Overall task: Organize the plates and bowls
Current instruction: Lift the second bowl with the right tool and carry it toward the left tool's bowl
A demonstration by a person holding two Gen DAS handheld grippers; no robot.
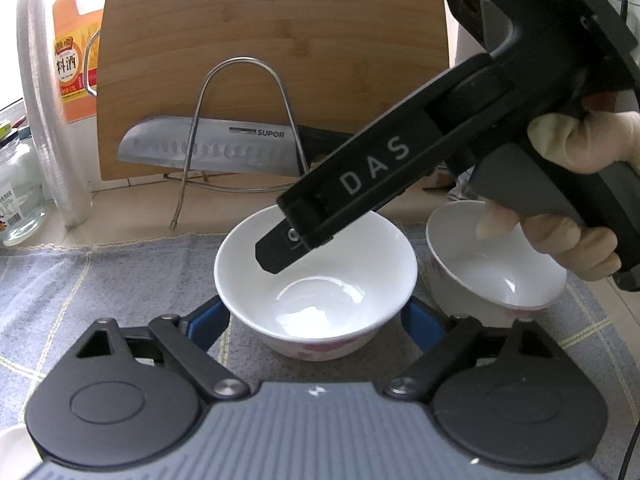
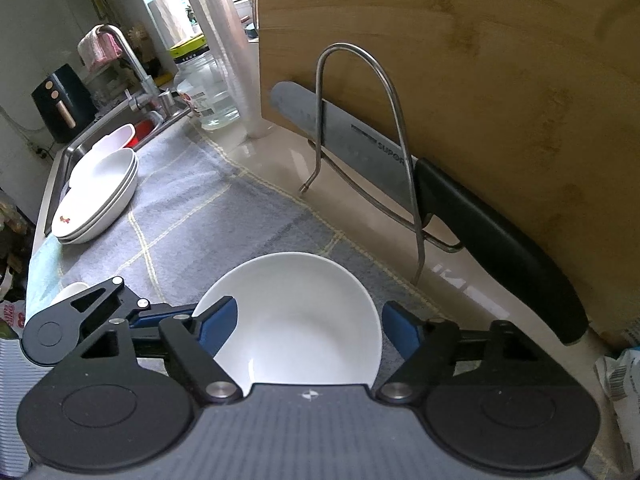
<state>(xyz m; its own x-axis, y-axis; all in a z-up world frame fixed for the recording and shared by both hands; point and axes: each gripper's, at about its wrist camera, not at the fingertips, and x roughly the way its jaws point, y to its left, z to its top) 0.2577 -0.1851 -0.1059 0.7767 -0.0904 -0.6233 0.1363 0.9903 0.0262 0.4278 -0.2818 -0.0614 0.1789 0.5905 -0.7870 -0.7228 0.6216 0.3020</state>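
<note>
Plates (image 2: 96, 196) only in right view; both claws spread around one bowl (image 1: 316, 276).

Soft daylight, glare on the bowl (image 1: 316, 276) glaze and wet counter (image 2: 452, 276), strong fisheye bending, dark corners.

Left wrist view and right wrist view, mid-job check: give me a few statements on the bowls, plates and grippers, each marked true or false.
1. Two white bowls stand on the grey cloth, the near bowl and the far bowl. True.
2. The left gripper is shut on the near bowl. False: its blue fingers sit open either side of it.
3. The plates are stacked by the sink. True.
4. The knife lies flat on the cloth. False: it rests in the wire rack against the cutting board.
5. The right gripper is open. True.
</note>
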